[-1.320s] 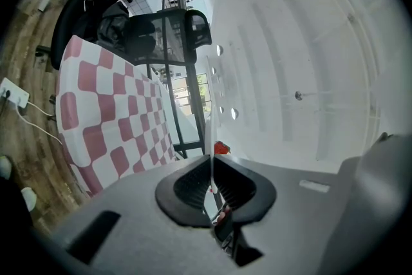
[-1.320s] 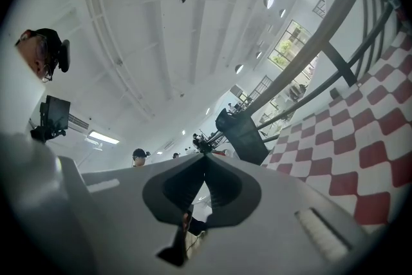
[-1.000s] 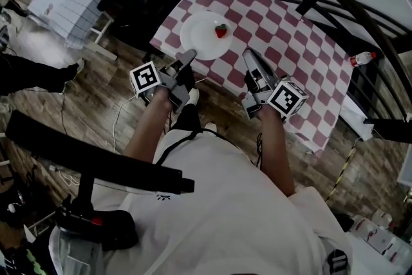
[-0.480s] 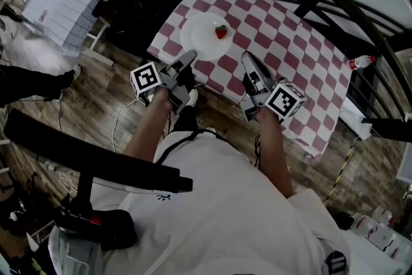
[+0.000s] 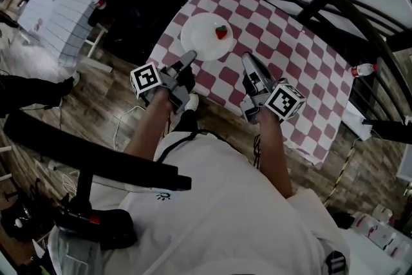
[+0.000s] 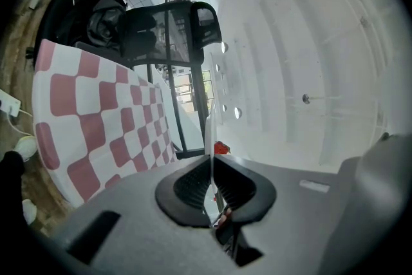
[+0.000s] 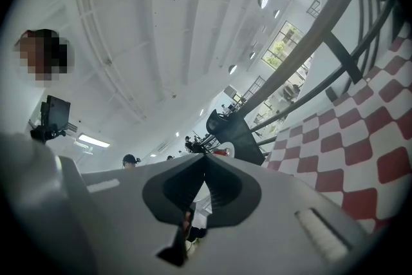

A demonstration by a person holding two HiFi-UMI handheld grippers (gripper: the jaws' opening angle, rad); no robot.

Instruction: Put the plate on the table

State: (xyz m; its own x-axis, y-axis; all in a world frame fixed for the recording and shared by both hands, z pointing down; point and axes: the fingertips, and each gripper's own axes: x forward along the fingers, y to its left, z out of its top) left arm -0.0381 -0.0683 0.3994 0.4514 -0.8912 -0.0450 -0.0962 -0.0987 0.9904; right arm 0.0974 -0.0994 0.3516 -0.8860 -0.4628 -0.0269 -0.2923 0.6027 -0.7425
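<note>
From the person's head, looking forward and steeply down from well above, over a white-shirted chest and both forearms onto the red-and-white checked tablecloth (image 5: 290, 55). From on the left gripper (image 5: 191, 56) and the right gripper (image 5: 246, 56), looking level along each pair of dark grey jaws from very near, tipped sideways, with the cloth along the left edge of one view and the right edge of the other. Shared across all three: that cloth and the round white plate (image 5: 199, 40) with its small red strawberry (image 5: 221, 31).

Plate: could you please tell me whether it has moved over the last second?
Yes. The plate, held in the left hand-held gripper, has travelled farther in over the checked tablecloth, away from its near edge.
</note>
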